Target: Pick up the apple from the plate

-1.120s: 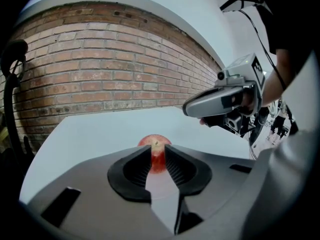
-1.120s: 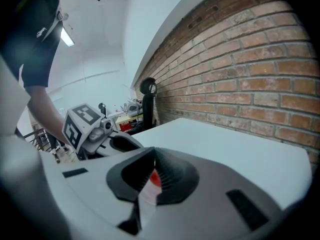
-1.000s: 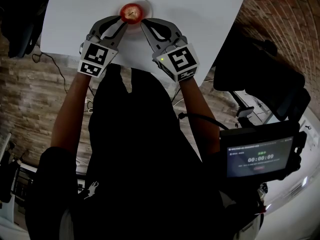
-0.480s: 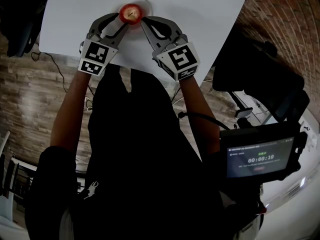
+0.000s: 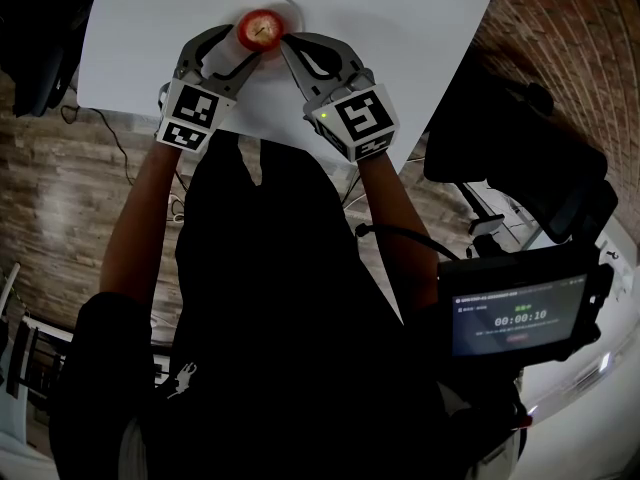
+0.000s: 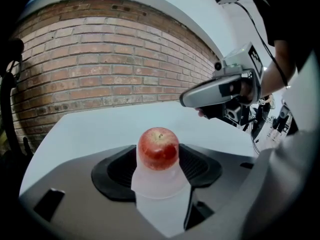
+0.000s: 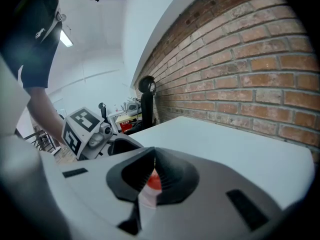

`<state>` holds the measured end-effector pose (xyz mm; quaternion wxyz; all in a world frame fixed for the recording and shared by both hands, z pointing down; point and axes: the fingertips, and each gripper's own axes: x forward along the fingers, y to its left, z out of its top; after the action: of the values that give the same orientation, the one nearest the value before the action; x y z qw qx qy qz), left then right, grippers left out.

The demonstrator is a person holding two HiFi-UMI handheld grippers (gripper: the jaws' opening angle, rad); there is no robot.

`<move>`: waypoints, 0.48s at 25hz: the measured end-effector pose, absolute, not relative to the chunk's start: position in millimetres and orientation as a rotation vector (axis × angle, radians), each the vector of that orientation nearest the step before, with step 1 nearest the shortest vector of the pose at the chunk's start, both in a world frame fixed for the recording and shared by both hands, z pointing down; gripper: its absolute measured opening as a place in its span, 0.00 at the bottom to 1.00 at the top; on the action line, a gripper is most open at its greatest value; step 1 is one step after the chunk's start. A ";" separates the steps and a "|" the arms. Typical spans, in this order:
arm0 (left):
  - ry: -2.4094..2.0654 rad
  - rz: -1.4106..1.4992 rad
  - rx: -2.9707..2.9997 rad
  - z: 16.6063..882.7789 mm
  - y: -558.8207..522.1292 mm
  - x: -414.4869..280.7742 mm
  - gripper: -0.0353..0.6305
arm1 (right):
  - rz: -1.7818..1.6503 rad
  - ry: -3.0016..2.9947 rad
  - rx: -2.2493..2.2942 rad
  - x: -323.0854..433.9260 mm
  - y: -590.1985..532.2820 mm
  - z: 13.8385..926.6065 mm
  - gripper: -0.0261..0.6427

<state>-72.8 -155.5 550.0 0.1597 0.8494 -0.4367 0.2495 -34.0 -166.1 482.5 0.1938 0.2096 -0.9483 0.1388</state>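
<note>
item: apple point(image 5: 258, 30), red with a yellow flush, stem up. location: at the near-left part of the plate point(image 5: 285, 2); whether it rests on the plate or is just clear of it cannot be told.

holder: left gripper point(image 5: 248, 42), closed on the apple. its ribbed black pads point(image 6: 200, 166) meet the fruit on both flanks at about mid-height, with the crown and stem above them.

second tool: right gripper point(image 5: 288, 50), jaw tips drawn together with nothing between them. it sits just right of the plate's near edge, and the apple shows only as a red sliver through the slit below its tips.

support: white table point(image 5: 400, 28) under the plate.

handling, by judgement: firm, fairly light and rigid enough for a steady pinch. the skin is smooth and waxy and the body round, so a hold above or below the widest girth would tend to squeeze it out. best taken across the equator, as here, with moderate force, since hard pressure would bruise the flesh. lift straight up from the plate, keeping the stem axis upright.
</note>
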 end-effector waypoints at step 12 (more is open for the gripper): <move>-1.211 0.748 2.442 559.0 -157.9 -66.8 0.53 | 0.401 -2.645 0.603 -30.3 -168.7 486.4 0.05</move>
<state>-66.8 -157.9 559.0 0.1569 0.8532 -0.4233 0.2613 -30.3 -168.7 486.4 0.1982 0.2155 -0.9454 0.1434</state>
